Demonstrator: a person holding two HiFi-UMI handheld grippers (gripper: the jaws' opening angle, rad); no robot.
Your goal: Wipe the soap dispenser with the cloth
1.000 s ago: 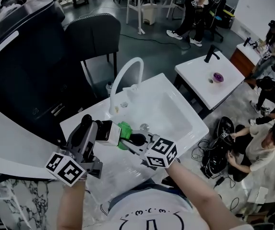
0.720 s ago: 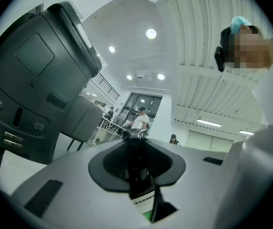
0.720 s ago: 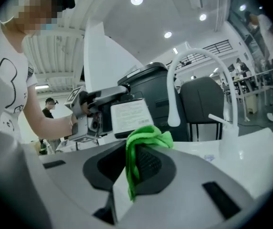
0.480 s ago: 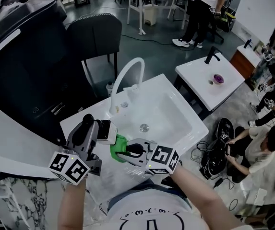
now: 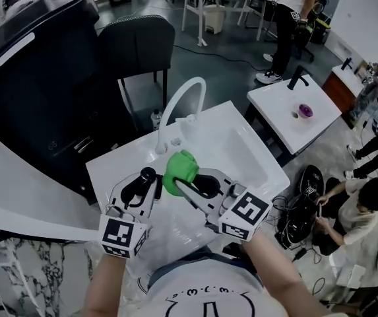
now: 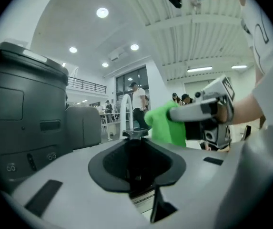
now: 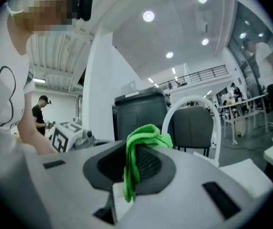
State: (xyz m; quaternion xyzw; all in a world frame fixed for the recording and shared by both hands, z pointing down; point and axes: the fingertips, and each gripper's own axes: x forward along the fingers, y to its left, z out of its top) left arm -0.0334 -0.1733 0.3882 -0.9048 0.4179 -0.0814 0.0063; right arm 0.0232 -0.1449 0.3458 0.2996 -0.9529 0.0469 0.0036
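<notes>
My left gripper is shut on the soap dispenser. In the left gripper view the dispenser is a dark body between the jaws, its pump top toward the faucet and a white label lower down. The green cloth is bunched in my right gripper, which is shut on it just right of the dispenser's top. In the right gripper view the cloth hangs folded over the jaws. The left gripper view shows the cloth beside the pump top; whether they touch I cannot tell.
Both grippers hover over the white sink with its arched white faucet. A dark chair and a big black machine stand behind. A second sink is at the right, with people on the floor.
The right gripper has lifted the green cloth up to the dispenser's top. The left gripper has rolled over and sunk a little with the dispenser.
</notes>
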